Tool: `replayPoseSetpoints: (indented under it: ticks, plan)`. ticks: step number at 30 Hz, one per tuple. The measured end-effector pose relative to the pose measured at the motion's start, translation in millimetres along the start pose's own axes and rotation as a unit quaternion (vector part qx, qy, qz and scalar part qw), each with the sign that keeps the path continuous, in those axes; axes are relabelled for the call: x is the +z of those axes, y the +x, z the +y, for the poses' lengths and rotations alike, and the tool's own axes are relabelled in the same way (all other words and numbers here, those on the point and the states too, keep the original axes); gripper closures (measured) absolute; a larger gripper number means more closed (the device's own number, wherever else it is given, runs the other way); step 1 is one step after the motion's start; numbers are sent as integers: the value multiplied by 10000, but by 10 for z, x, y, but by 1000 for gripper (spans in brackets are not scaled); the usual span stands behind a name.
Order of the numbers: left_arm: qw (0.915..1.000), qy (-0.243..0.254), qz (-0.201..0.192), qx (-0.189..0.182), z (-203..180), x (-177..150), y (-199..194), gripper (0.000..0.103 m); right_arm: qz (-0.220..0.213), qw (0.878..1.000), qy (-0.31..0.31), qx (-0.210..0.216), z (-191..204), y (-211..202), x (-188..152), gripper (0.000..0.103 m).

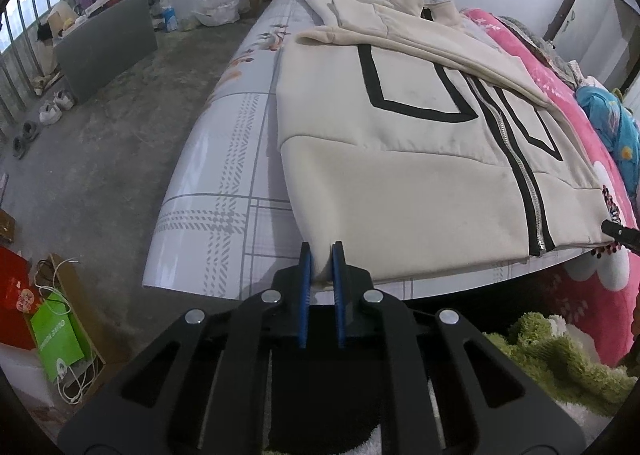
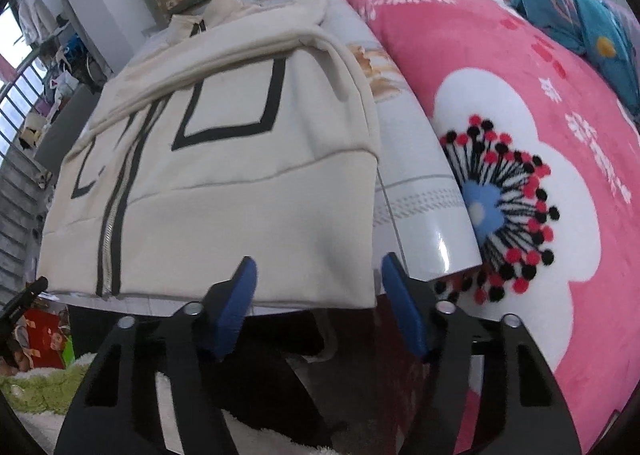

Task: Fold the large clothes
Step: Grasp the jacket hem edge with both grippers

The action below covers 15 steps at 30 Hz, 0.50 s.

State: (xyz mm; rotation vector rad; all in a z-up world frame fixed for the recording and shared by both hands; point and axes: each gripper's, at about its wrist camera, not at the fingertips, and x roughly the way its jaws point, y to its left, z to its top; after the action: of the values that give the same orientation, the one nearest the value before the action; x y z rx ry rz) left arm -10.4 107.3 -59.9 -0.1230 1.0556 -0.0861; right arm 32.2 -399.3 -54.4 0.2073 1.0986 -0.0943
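A cream zip-up jacket [image 1: 400,175] with black outlined rectangles lies front-up on a glossy grey-checked board [image 1: 224,191], its sleeves folded across the chest. My left gripper [image 1: 321,253] is shut on the near left corner of the hem, with cloth pinched between the blue pads. In the right wrist view the same jacket [image 2: 224,191] fills the middle. My right gripper [image 2: 319,269] stands open over the hem's near right corner, its blue fingers [image 2: 240,287] apart and not pressing the fabric. The board [image 2: 424,199] shows to the right of the jacket.
A pink flowered blanket [image 2: 540,135] lies along the board's right side, with a blue bundle [image 2: 580,15] at its far end. A concrete floor [image 1: 100,127] with shoes, bags and a grey panel lies to the left. Green shaggy fabric [image 1: 552,359] is below the near edge.
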Motion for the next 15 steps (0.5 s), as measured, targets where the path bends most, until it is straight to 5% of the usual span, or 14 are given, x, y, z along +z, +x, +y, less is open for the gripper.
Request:
replayPoseSetpoints:
  ticks: [15]
  plan:
    - [9969,255,291,688,-188,75,43,94,95,9998,9,-198,-56,76,-43,90]
